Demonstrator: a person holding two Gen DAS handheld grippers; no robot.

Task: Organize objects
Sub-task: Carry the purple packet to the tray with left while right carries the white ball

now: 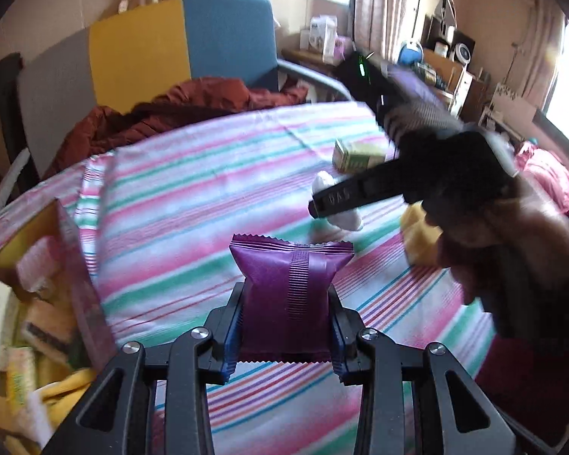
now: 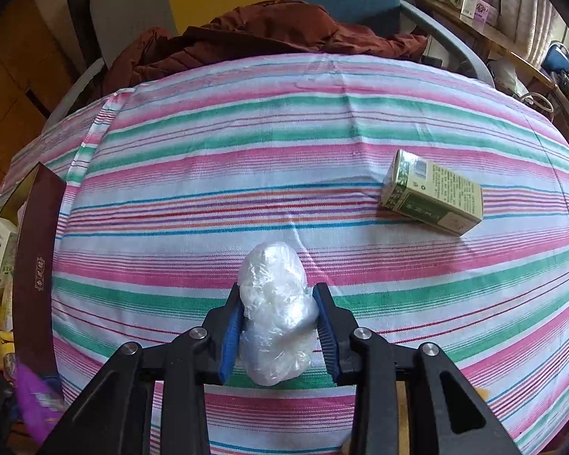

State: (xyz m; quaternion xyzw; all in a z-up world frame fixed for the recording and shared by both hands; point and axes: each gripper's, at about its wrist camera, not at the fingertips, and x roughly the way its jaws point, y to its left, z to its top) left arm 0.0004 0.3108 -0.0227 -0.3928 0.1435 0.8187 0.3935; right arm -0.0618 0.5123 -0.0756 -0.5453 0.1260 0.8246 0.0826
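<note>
My left gripper [image 1: 288, 295] is shut on a purple foil snack packet [image 1: 289, 295], held upright above the striped cloth [image 1: 193, 197]. My right gripper [image 2: 278, 303] is shut on a white bundle wrapped in clear plastic [image 2: 275, 311], low over the same cloth [image 2: 246, 151]. From the left wrist view the right gripper [image 1: 332, 206] shows at the right, a hand on its grip, the white bundle [image 1: 343, 218] at its tip. A green and cream carton [image 2: 432, 193] lies on its side on the cloth to the right; it also shows as the carton [image 1: 356, 155] in the left view.
An open box [image 1: 22, 303] with several packets stands at the left edge of the cloth; its dark wall [image 2: 34, 265] shows in the right view. A rust-red jacket [image 2: 269, 34] lies at the far edge, before a grey, yellow and blue chair back [image 1: 140, 41]. Yellow cloth [image 1: 421, 235] lies right.
</note>
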